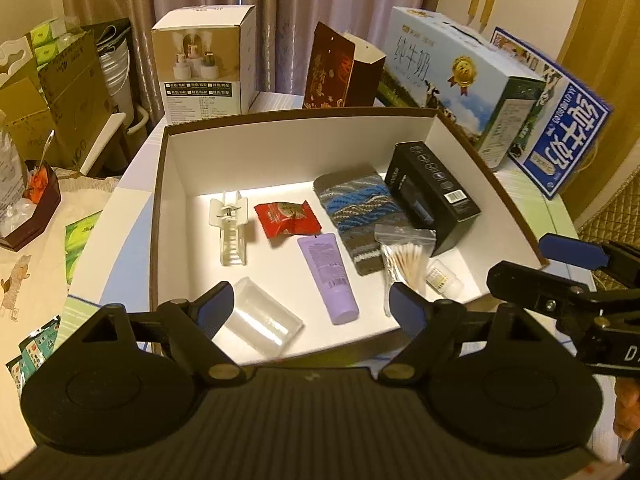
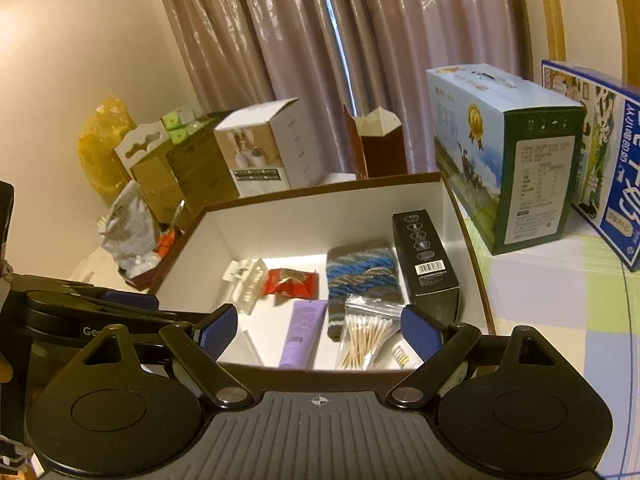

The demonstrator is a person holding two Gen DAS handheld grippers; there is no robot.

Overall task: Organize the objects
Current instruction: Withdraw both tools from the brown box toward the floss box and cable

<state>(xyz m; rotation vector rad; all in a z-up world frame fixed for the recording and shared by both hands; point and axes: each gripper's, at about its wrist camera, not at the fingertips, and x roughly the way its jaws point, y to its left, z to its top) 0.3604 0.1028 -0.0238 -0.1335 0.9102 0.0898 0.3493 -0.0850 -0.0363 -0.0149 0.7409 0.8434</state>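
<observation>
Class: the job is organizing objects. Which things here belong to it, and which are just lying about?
Job: white box; inside it the clip, red packet, purple tube, sock, cotton swabs, black carton, clear case.
Lying about: milk cartons, curtains.

A white table [image 1: 136,168] carries a large brown-rimmed, white-lined cardboard tray [image 1: 280,148], a white product carton [image 1: 204,64], a dark red paper bag [image 1: 340,70] and two milk cartons [image 1: 452,76].
</observation>
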